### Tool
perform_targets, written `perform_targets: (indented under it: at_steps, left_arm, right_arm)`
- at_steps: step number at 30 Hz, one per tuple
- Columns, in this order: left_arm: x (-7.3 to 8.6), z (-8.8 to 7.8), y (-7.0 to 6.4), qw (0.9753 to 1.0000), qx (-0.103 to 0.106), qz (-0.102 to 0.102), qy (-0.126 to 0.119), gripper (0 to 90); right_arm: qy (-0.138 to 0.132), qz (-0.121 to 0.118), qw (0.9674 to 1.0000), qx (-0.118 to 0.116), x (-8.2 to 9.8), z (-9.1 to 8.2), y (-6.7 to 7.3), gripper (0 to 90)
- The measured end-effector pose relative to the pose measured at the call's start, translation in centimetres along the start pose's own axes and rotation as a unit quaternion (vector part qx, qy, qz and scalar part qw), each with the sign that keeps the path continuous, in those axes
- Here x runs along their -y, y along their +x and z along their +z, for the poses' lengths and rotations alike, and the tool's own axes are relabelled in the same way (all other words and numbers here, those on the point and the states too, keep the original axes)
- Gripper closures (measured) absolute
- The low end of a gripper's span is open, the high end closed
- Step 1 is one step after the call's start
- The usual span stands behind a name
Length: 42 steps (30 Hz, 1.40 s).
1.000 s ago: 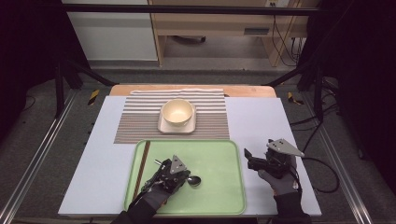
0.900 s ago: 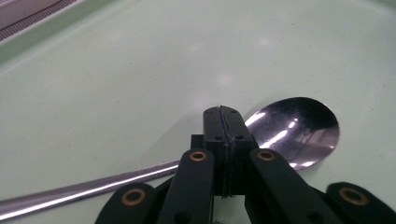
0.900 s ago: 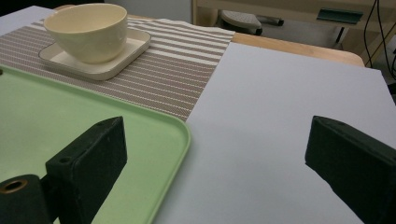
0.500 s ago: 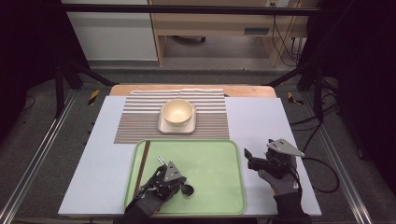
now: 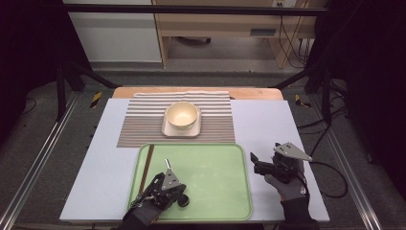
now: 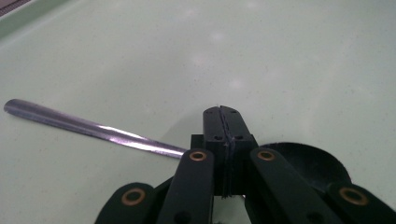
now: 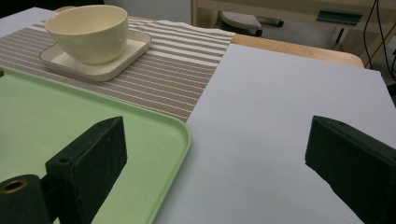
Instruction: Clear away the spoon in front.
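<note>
A: What is on the table (image 5: 91, 158) now?

B: I see a white sheet on it, a striped mat (image 5: 143, 122) in the upper middle, and a bowl (image 5: 182, 115) on a small plate (image 5: 168, 130) there. Below is the green tray (image 5: 225, 167).

A: And your left gripper (image 5: 179, 194)?

B: Low in the frame, at the tray's lower left. In the left gripper view the jaws are pressed together, and they seem to pinch the spoon (image 6: 88, 127) at its neck. The handle goes to the left, the dark scoop is at the lower right. The spoon is low over the tray, perhaps touching it.

A: The right gripper (image 5: 258, 163)?

B: It hovers spread, with nothing between the jaws, just right of the tray.

A: How far are we?

B: I think the spoon is gripped, nothing more. Carrying it, probably to the bowl, is left. A brown stick (image 5: 146, 165) also lies at the tray's left edge.
</note>
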<state>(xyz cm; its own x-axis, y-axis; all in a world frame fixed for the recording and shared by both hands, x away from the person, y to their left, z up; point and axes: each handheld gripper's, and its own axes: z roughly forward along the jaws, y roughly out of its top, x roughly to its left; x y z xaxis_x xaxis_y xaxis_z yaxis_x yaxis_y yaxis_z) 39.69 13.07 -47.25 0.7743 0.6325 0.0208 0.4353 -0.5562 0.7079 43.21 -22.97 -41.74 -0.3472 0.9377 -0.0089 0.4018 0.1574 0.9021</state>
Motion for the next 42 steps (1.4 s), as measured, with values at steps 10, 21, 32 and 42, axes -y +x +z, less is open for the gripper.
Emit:
perform_targets:
  at_steps: [10,21,32,42]
  left_arm:
    - [0.2,-0.1,0.2,1.0000,0.002,-0.002,0.002,89.4]
    - [1.4,-1.5,0.6,0.9999,0.001,-0.001,0.010,89.3]
    - [2.8,-3.0,1.5,0.9997,-0.016,-0.015,0.014,89.3]
    - [3.4,-3.5,1.8,0.9993,-0.028,-0.021,0.015,89.3]
  right_arm:
    - [0.002,-0.002,1.0000,0.001,0.1,0.1,0.1,5.9]
    - [0.002,-0.002,1.0000,0.002,0.1,0.1,0.0,5.9]
    - [0.001,-0.004,1.0000,0.002,0.1,0.1,0.1,5.9]
    - [0.001,-0.004,1.0000,0.002,0.1,0.1,0.1,5.9]
